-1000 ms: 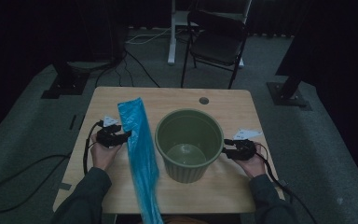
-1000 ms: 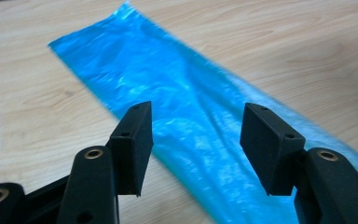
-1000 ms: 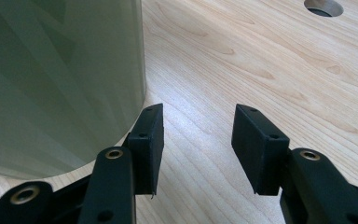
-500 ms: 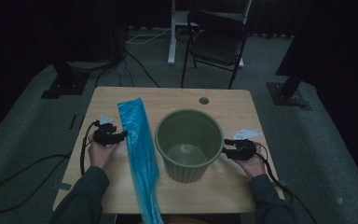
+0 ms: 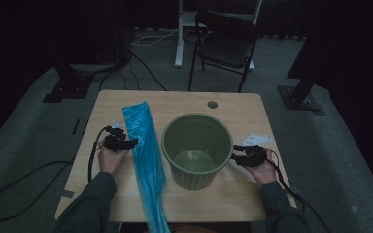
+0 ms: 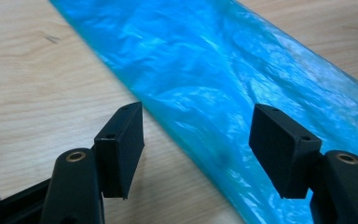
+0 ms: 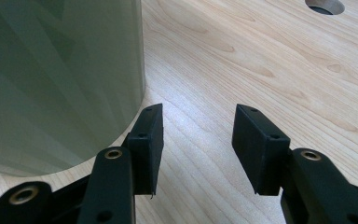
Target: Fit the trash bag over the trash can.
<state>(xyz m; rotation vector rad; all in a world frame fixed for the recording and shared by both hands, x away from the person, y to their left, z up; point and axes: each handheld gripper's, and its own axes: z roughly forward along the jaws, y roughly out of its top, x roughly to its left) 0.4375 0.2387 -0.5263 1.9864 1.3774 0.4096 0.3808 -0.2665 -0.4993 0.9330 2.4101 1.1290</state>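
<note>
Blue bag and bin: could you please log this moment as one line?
left tongs: open, just widened, over bag edge | right tongs: open, empty, beside bin | bag: flat on table, left of bin

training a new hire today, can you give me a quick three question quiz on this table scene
1. True or false: the left claw is clamped shut on the blue bag.
2. Which thing stands right beside the right claw? A) a chair B) the green bin C) a cup
3. Fill in: the blue bag lies flat on the table and its near end hangs over the ____ edge.

Key:
1. False. Its jaws have just been opening and stand wide, one over the bag and one over bare wood.
2. B. The bin wall is just off one jaw, and nothing is between the jaws.
3. Front, the person's side.
</note>
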